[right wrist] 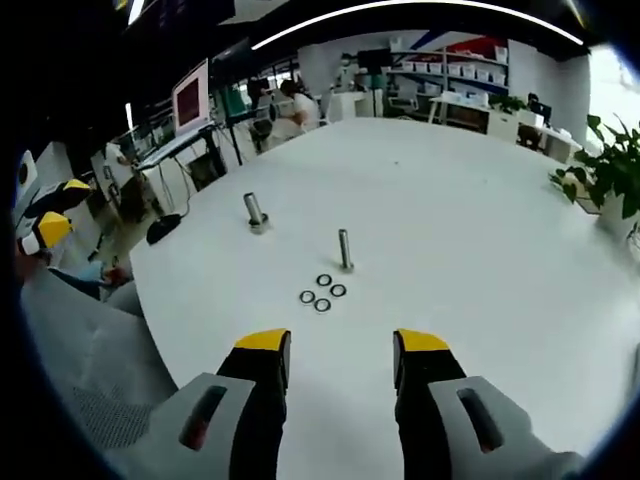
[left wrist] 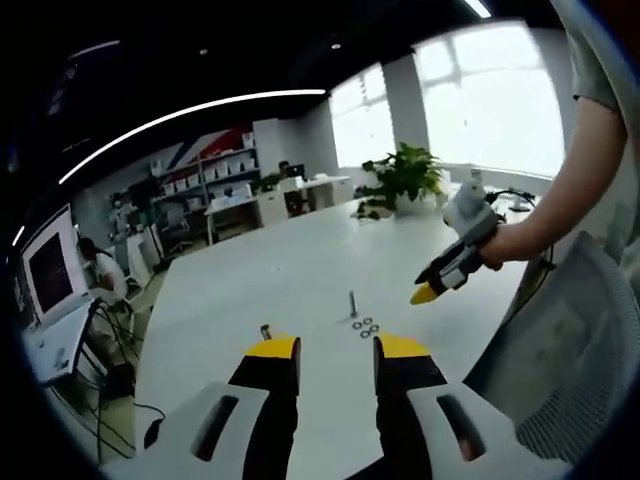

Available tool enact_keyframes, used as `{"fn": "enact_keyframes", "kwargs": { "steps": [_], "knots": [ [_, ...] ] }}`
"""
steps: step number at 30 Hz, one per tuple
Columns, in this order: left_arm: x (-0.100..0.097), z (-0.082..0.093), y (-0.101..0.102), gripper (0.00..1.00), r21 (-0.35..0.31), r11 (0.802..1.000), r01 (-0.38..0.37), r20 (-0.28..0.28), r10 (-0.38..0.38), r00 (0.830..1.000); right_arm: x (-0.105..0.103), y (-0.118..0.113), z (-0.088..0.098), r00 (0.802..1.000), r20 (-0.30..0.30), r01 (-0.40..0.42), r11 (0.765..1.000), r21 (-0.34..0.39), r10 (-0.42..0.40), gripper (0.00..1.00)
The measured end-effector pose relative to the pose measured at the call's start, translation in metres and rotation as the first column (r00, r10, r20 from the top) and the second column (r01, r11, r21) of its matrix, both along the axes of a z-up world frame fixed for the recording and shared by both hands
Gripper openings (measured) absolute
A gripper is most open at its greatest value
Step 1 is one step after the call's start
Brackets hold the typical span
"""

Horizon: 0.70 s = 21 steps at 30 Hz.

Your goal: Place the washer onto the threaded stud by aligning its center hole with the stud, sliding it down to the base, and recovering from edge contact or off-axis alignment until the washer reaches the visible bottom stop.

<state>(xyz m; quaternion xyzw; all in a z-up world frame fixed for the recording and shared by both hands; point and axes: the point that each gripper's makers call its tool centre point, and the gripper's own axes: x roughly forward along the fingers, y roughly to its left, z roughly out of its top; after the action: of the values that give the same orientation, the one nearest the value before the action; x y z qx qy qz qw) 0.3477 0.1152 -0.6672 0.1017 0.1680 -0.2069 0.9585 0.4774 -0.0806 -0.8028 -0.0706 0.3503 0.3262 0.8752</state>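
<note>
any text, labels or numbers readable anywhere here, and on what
None can be read.
Monitor at the table's edge: screen dark, nothing legible.
Shelf boxes in the background: any labels too small and blurred.
Studs, washers, white table, left gripper and right gripper: no visible markings.

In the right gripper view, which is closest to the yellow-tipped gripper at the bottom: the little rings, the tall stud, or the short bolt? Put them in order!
Counting from the right gripper:
1. Washers, a small cluster on the table just ahead of the jaws.
2. Stud, upright right behind the washers.
3. Bolt, farther back and off to the left.
</note>
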Motion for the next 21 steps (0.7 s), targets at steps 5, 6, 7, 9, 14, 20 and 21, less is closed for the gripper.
{"fn": "enact_keyframes", "kwargs": {
  "steps": [5, 6, 7, 9, 14, 20, 21],
  "knots": [
    [-0.001, -0.005, -0.003, 0.26, 0.014, 1.000, 0.015, -0.020, -0.014, 1.000, 0.001, -0.002, -0.004, 1.000, -0.009, 0.016, 1.000, 0.003, -0.016, 0.43],
    [-0.001, -0.005, -0.003, 0.26, 0.016, 1.000, 0.015, -0.022, -0.014, 1.000, 0.000, -0.001, -0.003, 1.000, -0.007, 0.017, 1.000, 0.007, -0.017, 0.42],
    [-0.001, -0.005, -0.003, 0.26, 0.017, 1.000, 0.014, -0.022, -0.014, 1.000, -0.001, -0.001, -0.003, 1.000, -0.005, 0.017, 1.000, 0.009, -0.017, 0.42],
    [-0.001, -0.006, -0.003, 0.26, 0.019, 1.000, 0.012, -0.023, -0.011, 1.000, -0.002, -0.002, -0.007, 1.000, -0.007, 0.011, 1.000, 0.005, -0.011, 0.41],
    [0.000, -0.007, 0.000, 0.26, 0.015, 1.000, 0.003, -0.029, -0.002, 1.000, -0.009, -0.003, -0.015, 1.000, -0.029, 0.007, 1.000, 0.001, -0.007, 0.38],
    [-0.001, -0.008, -0.002, 0.26, 0.024, 1.000, 0.011, -0.030, -0.010, 1.000, -0.011, 0.000, -0.012, 1.000, -0.030, 0.007, 1.000, 0.005, -0.007, 0.37],
    [-0.001, -0.008, -0.002, 0.26, 0.020, 1.000, 0.013, -0.031, -0.012, 0.999, -0.010, 0.002, -0.012, 1.000, -0.027, 0.006, 1.000, 0.001, -0.006, 0.37]
  ]
}}
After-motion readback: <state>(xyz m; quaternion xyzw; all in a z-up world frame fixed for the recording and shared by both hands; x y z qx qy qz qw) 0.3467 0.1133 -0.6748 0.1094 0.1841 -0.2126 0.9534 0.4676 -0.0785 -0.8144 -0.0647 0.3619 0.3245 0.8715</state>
